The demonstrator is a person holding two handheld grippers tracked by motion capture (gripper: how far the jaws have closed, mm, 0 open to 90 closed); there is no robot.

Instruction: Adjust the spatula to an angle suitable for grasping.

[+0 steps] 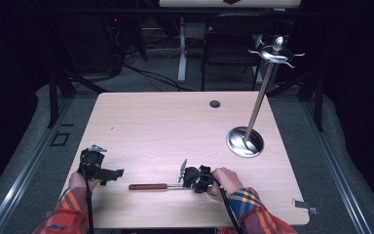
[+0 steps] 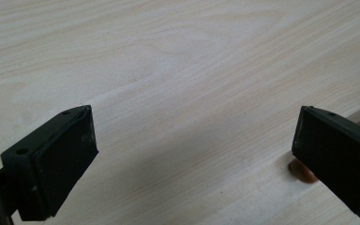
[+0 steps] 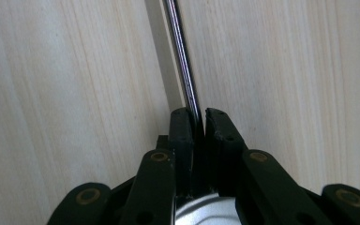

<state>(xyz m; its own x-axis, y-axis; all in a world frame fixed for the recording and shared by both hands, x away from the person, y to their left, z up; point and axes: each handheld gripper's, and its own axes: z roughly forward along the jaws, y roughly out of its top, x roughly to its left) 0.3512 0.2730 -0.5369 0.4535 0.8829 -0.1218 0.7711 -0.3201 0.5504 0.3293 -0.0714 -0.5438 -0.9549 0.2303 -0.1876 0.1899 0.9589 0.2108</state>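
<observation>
Dim room, lit mainly over a pale wooden table with a round grommet hole near the far edge. Grey floor all around, dark metal rails at the sides. Beyond, a black chair, a white desk leg, cables trailing.

This looks like a lab or a recording room, not a home. A light wooden table with a round cable hole stands on grey carpet, and metal rails run along the floor on both sides. Dark curtains close the room on the left and right. Behind the table there is a black chair, the white leg of another desk and loose cables on the floor — a working space.
</observation>
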